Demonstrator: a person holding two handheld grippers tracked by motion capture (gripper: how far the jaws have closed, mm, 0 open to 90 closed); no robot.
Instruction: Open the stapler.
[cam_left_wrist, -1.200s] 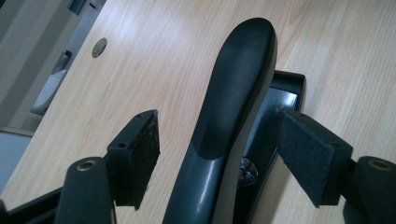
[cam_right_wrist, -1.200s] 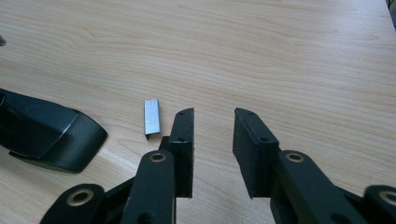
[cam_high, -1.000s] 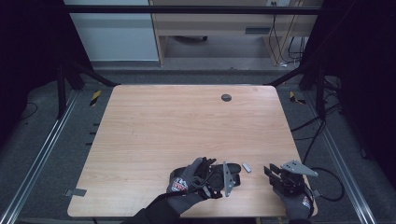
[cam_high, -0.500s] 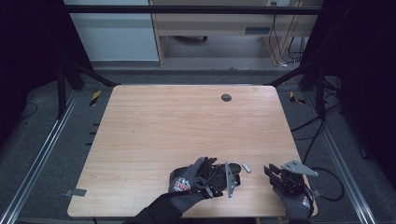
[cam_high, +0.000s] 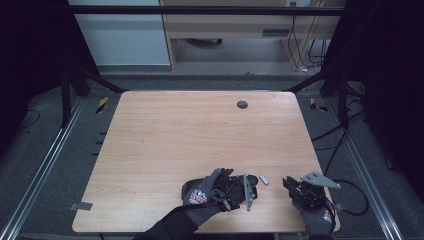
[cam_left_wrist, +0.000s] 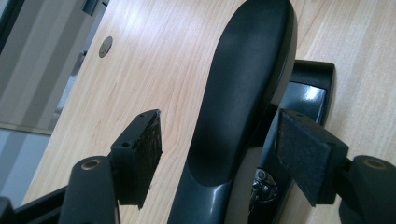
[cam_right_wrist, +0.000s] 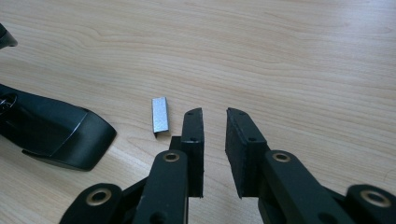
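The small grey metal staple strip (cam_right_wrist: 160, 115) could be missed: the right gripper (cam_right_wrist: 214, 116), just closing on nothing, sits beside it. The black plastic stapler (cam_left_wrist: 243, 88) lies between the left gripper's (cam_left_wrist: 219, 140) open, untouching jaws.

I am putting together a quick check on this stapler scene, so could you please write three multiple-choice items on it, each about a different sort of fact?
1. Where does the strip of staples lie?
A. on the bare table, between the stapler and the right gripper
B. inside the stapler
C. by the round hole at the far edge

2. What colour is the stapler?
A. red
B. black
C. white

3. How do the right gripper's jaws stand?
A. clamped on the staples
B. apart, with nothing between them
C. clamped on the stapler

Key: 1 A, the right gripper view shows the strip on the wooden table just beside the jaws. 2 B, its glossy body is black in the left gripper view. 3 B, a narrow gap with bare wood shows between the pads, which have just been closing.
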